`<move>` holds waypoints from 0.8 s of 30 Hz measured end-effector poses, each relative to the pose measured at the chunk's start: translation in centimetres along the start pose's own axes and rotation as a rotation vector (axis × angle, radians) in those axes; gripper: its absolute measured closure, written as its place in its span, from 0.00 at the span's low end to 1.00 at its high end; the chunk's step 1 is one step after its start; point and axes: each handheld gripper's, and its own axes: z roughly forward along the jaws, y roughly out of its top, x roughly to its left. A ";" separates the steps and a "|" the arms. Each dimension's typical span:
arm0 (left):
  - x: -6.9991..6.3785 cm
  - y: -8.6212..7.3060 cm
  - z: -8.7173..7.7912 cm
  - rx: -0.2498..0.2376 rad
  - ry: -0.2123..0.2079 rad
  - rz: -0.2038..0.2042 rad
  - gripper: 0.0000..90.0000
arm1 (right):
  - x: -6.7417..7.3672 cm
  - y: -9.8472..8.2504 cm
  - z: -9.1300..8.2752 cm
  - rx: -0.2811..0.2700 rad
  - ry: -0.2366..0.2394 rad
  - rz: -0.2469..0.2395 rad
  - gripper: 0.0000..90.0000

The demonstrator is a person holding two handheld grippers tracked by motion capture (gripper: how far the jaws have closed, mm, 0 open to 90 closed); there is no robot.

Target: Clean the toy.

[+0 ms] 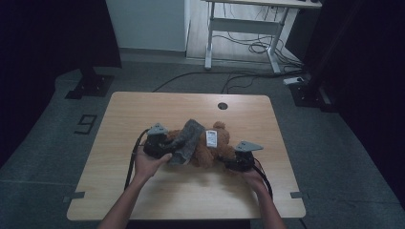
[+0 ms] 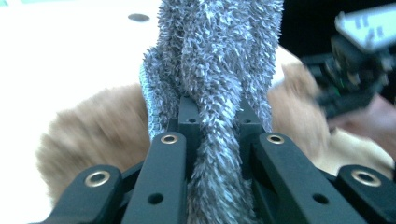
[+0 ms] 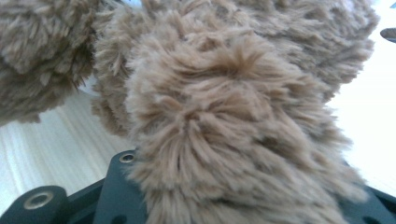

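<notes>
On the left, the left gripper (image 1: 160,143) has its jaws clamped tight on a grey fuzzy cloth (image 1: 186,140), a shaggy strip that drapes over a brown teddy bear (image 1: 210,152) lying mid-table (image 1: 143,191). It looks like the cloth is being pulled off or put on the bear; either way the job seems only partly done, since the cloth lies across the toy. On the right, the right gripper (image 1: 237,162) squeezes a soft, long-furred limb of the bear.
</notes>
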 end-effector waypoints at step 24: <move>0.0 -5.1 1.4 0.007 -0.004 -0.075 0.86 | 1.5 -0.9 -3.9 -0.009 0.004 0.090 0.62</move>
